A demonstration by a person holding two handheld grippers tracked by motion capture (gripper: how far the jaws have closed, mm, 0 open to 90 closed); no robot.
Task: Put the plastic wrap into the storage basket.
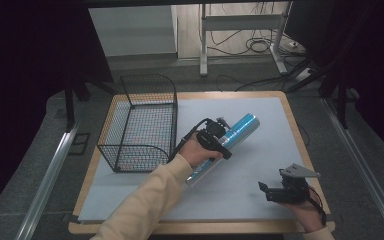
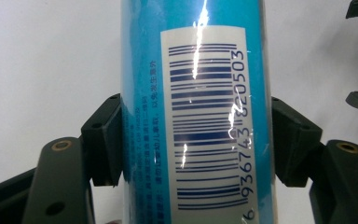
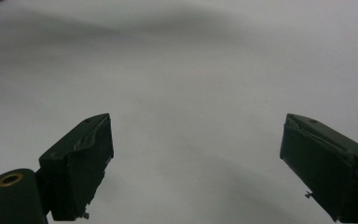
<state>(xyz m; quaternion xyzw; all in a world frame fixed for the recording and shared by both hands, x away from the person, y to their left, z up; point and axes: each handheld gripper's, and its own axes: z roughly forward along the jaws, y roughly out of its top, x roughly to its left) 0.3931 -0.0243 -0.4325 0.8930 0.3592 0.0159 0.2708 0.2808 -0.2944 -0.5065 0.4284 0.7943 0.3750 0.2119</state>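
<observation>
Between the left claw's (image 2: pixel 196 144) pads, a blue tube (image 2: pixel 196 93) shows barcode digits 936743 820503; right claw (image 3: pixel 196 163) gapes.

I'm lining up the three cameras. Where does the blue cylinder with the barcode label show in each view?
High view: the blue cylinder lies diagonally at centre, clamped by the left gripper, right of the wire basket.
Left gripper view: it stands upright at centre, pinched between both fingers.
Right gripper view: not in it.
Shared landmark: the pale grey mat.
</observation>
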